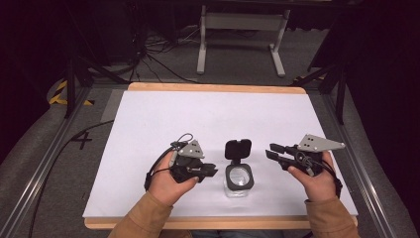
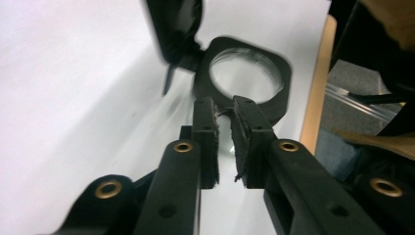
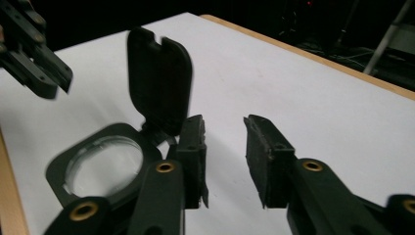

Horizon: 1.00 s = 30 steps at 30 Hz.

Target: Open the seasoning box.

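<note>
A small clear container [image 1: 239,177] with a black square rim stands near the table's front middle, its black hinged lid [image 1: 237,148] flipped up and open. My left gripper [image 1: 212,171] lies just left of it, jaws pointing at the rim and only narrowly apart, nothing between them. In the left gripper view the gripper [image 2: 225,105] stops just short of the rim [image 2: 281,68], with the lid [image 2: 176,29] above. My right gripper [image 1: 271,150] hovers to the right of the lid, open and empty. In the right gripper view the gripper [image 3: 224,125] sits beside the lid [image 3: 159,78].
The white table top [image 1: 208,114] has a wooden front edge [image 1: 218,222] close behind the container. A white metal stand [image 1: 242,22] and cables lie on the floor beyond the table. The left gripper [image 3: 54,83] appears at the upper left of the right gripper view.
</note>
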### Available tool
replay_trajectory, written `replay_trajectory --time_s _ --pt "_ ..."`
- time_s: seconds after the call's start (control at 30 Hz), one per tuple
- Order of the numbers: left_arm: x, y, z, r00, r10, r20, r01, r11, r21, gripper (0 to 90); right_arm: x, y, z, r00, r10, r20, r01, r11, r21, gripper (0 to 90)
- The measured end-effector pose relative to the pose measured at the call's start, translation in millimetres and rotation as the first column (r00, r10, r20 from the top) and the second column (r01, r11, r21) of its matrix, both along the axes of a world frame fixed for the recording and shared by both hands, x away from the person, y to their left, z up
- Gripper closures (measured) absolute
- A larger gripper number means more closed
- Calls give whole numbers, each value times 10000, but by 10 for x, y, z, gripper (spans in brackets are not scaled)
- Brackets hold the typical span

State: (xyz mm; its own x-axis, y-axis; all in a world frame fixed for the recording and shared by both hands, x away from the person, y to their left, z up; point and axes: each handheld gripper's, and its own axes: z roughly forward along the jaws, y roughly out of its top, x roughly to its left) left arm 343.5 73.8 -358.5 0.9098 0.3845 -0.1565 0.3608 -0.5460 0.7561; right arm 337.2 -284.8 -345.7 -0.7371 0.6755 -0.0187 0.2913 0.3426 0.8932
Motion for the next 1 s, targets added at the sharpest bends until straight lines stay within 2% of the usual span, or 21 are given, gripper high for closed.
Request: replay_trajectory --time_s 0.03,0.1,0.17,0.23,0.3,0.43,0.5,0.63,0.67,0.77,0.83,0.9,1.0 --pt "0 0 0 10000 0 0 0 10000 0 777 13 -45 -11 9999 -99 -67 98 9999 -142 634" --pt "29 89 -14 9997 220 -59 -218 9995 234 772 25 -85 -25 9997 -209 -127 205 9994 -281 620" --pt "88 197 -41 9992 395 -16 -395 9987 324 746 63 -212 -81 9981 -504 -364 488 9978 -442 610" --pt "109 231 -57 9989 474 17 -475 9981 386 736 79 -257 -100 9972 -610 -439 589 9971 -483 605" --pt "166 300 -106 9973 715 151 -723 9952 660 715 112 -347 -146 9947 -821 -624 792 9957 -483 589" --pt "295 430 -247 9941 1088 -23 -1081 9902 889 679 193 -494 -268 9872 -1306 -918 1230 9888 -842 548" --pt "349 488 -317 9921 1246 -125 -1228 9875 987 671 231 -552 -334 9825 -1488 -1117 1398 9866 -842 533" --pt "447 588 -468 9850 1703 -282 -1673 9821 861 624 286 -622 -445 9712 -1866 -1484 1749 9806 -881 508" --pt "472 615 -494 9842 1732 -361 -1689 9804 1014 612 299 -632 -471 9690 -1925 -1551 1803 9796 -888 503" --pt "531 690 -587 9712 2259 -760 -2187 9713 934 595 345 -663 -571 9616 -2147 -1708 1991 9744 -1043 475" --pt "553 726 -633 9662 2461 -762 -2387 9665 947 580 376 -688 -640 9595 -2230 -1721 2016 9703 -1336 473" --pt "573 759 -667 9614 2665 -680 -2580 9595 1127 563 393 -699 -693 9560 -2284 -1842 2043 9687 -1409 466" --pt "592 778 -710 9574 2828 -576 -2742 9536 1247 531 415 -733 -754 9522 -2366 -1932 2077 9653 -1585 463"
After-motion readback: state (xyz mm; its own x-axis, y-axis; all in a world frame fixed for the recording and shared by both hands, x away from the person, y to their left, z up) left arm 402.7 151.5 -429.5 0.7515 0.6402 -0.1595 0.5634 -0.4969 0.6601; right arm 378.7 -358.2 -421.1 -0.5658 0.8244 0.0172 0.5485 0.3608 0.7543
